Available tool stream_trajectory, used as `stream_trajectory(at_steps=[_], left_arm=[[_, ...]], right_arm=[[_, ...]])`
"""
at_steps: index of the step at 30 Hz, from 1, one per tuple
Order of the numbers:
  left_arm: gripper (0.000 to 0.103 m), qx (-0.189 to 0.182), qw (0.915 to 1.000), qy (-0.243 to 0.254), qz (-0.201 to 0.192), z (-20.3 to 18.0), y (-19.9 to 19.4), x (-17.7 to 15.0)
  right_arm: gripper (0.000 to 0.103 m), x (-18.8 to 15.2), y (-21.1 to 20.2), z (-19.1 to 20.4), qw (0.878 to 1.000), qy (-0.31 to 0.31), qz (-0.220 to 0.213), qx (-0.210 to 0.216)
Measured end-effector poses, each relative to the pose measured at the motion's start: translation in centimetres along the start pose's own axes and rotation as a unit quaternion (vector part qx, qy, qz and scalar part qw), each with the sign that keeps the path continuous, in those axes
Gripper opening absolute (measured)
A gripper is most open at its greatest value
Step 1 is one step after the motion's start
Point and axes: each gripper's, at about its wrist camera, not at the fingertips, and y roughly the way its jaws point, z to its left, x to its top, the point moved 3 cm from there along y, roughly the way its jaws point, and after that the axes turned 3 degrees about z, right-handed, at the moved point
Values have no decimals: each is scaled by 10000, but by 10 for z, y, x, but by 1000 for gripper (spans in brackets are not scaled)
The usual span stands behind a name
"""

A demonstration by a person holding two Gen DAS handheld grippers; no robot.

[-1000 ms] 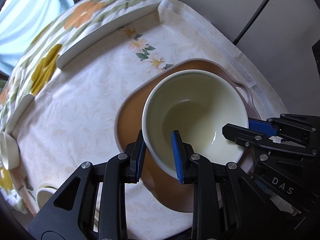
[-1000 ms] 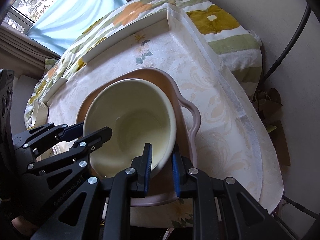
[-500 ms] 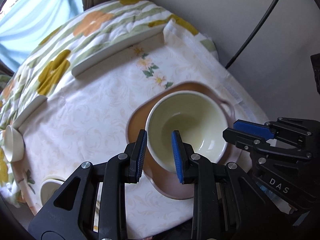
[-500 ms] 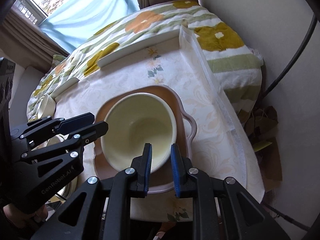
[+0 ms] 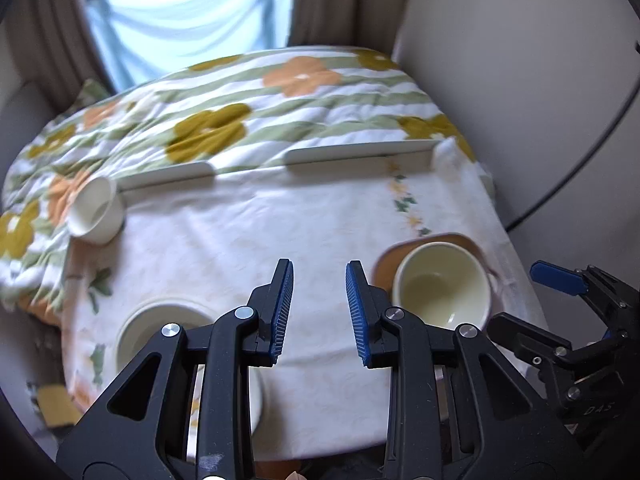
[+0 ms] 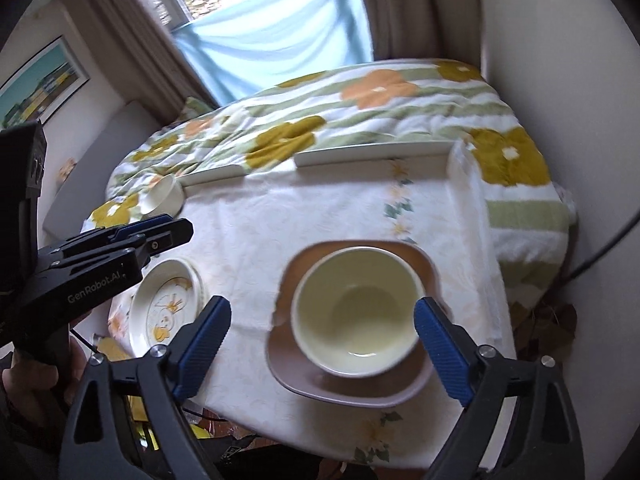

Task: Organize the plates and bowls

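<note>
Your right hand-held gripper (image 6: 320, 344) has just spread wide, empty; the left hand-held gripper (image 5: 319, 312) is a little apart. The cream bowl (image 6: 356, 312) at frame centre could slide off the brown plate (image 6: 416, 388) if bumped.

A white cloth (image 6: 320, 216) with small flower sprigs covers the desk. Beyond its far edge lies a quilt (image 6: 360, 112) striped in green with orange and mustard flowers. Behind that hangs a pale blue curtain (image 6: 276, 40) between brown drapes (image 6: 132, 44). A framed picture (image 6: 40, 84) hangs on the left wall. A black cable (image 5: 580, 160) runs down the right wall.
</note>
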Motion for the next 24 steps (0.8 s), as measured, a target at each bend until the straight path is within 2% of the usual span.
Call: stream_trajectory(at_steps=[8, 10, 11, 13, 17, 24], left_arm=[[27, 427, 9947, -926, -136, 61, -27, -33], [60, 540, 9914, -1178, -182, 75, -34, -41], [102, 593, 9898, -1279, -215, 82, -37, -44], [102, 717, 9853, -1496, -398, 95, -47, -49], [103, 1023, 9797, -1700, -291, 117, -52, -54], [103, 1318, 9661, -2158, -528, 168, -62, -45]], right_arm=[[92, 12, 21, 42, 9956, -649, 68, 666], [92, 12, 24, 53, 9938, -785, 71, 781], [92, 13, 26, 59, 9927, -861, 72, 840], [92, 15, 29, 70, 9905, -990, 77, 954], [92, 24, 33, 88, 9866, -1223, 46, 1080], [92, 76, 42, 128, 9759, -1870, -161, 1110]])
